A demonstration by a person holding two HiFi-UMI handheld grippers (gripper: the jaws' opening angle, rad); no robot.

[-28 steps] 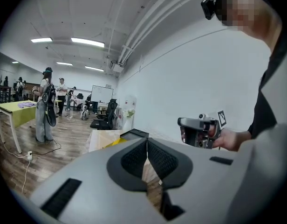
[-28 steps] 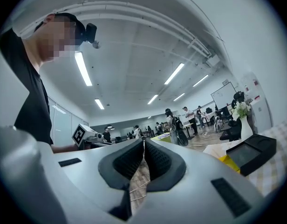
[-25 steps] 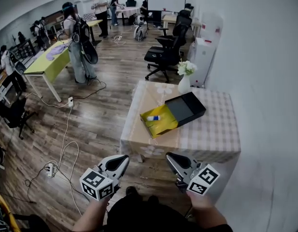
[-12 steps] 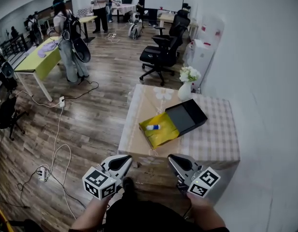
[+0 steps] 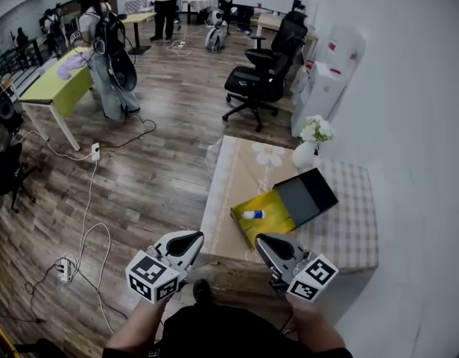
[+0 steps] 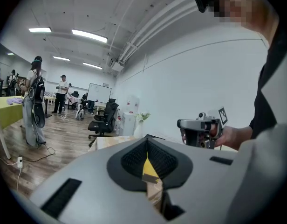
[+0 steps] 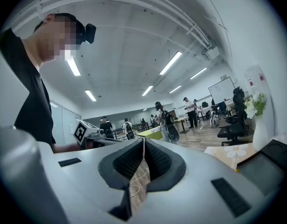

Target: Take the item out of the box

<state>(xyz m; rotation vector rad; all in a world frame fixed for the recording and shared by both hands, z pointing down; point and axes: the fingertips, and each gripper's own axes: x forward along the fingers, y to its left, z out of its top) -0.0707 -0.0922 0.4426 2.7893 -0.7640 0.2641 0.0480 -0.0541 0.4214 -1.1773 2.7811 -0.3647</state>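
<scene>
Both grippers are hovering low in the head view, short of the table's near edge and apart from everything on it. The left gripper (image 5: 188, 240) is showing its jaws clenched in its own view, with only a thin slit between the pads and nothing caught there. The right gripper (image 5: 265, 245) is likewise clenched and empty, its pads meeting along a narrow seam. The two are sitting side by side with a gap between them, tips pointing toward the table (image 5: 349, 233), which is wearing a checked cloth.

The box (image 5: 276, 227) is lying near the middle of the table, open. Its yellow tray is facing the near edge, and a black cover (image 5: 308, 197) is adjoining the far end; whether that cover is a lid or a sleeve is not clear from this height. The small white item (image 5: 253, 215), with a blue end, is lying inside the yellow tray, toward its left side, untouched by either gripper.

A white vase of flowers (image 5: 304, 155) is standing upright at the far edge, just beyond the black cover. A black office chair (image 5: 263, 80) is standing on the wooden floor past the table, and several people are standing farther back in the room.
</scene>
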